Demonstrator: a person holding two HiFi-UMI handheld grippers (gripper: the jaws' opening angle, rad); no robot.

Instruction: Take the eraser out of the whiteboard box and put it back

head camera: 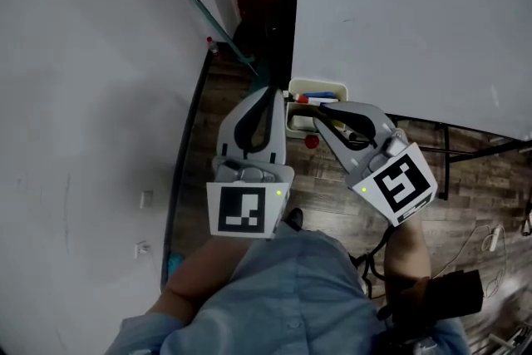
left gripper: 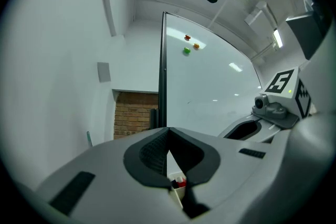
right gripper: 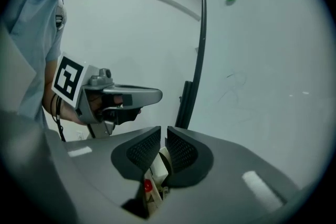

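Light-blue shirt sleeves (head camera: 274, 295) fill the bottom of the head view, and both tools reach up toward the middle of the frame. The left claw (head camera: 270, 91) points level with its tips pressed together on nothing. The right claw (head camera: 319, 108) tilts down at the whiteboard box (head camera: 341, 86), a small white tray fixed at the whiteboard's (head camera: 416, 12) lower edge above the wooden floor (head camera: 332, 187). Its pads stand a sliver apart and pinch nothing. Markers (head camera: 320, 98) with red and blue caps lie in the box. I cannot pick out the eraser for certain; a pale block (right gripper: 159, 165) seen through the gap in the right gripper view is probably it, still down in the box. It should be light, stiff in the body and soft on the felt face. I would take it across its narrow sides, near the middle.
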